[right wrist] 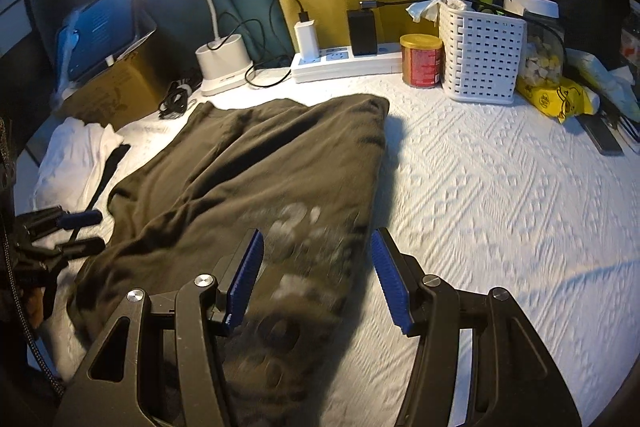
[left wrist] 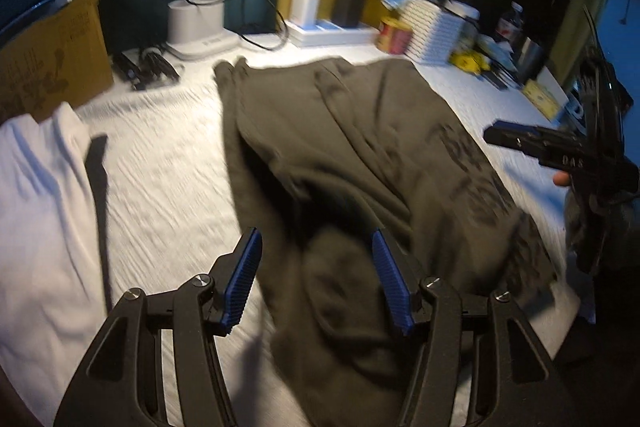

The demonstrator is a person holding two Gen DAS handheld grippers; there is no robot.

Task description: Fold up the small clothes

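A dark olive garment [left wrist: 360, 147] lies spread on the white textured bedcover [right wrist: 500, 187], with a pale print [right wrist: 296, 223] near its close end. My left gripper [left wrist: 318, 259] hovers over the garment's near left part. Its blue pads [left wrist: 246, 275] stand apart, with cloth below them and nothing pinched. My right gripper [right wrist: 316, 259] is open above the garment's right edge, one pad over cloth and one over the bedcover. Each gripper shows in the other's view: the right gripper [left wrist: 500, 137] at the right edge, the left gripper [right wrist: 94, 231] at the left edge.
A white garment [right wrist: 76, 151] with a black strap [left wrist: 100, 187] lies to the left. Along the back stand a cardboard box [right wrist: 112, 91], a lit lamp's base [right wrist: 222, 61], a power strip [right wrist: 344, 65], a red can [right wrist: 422, 61], a white basket [right wrist: 480, 55] and a yellow packet [right wrist: 556, 97].
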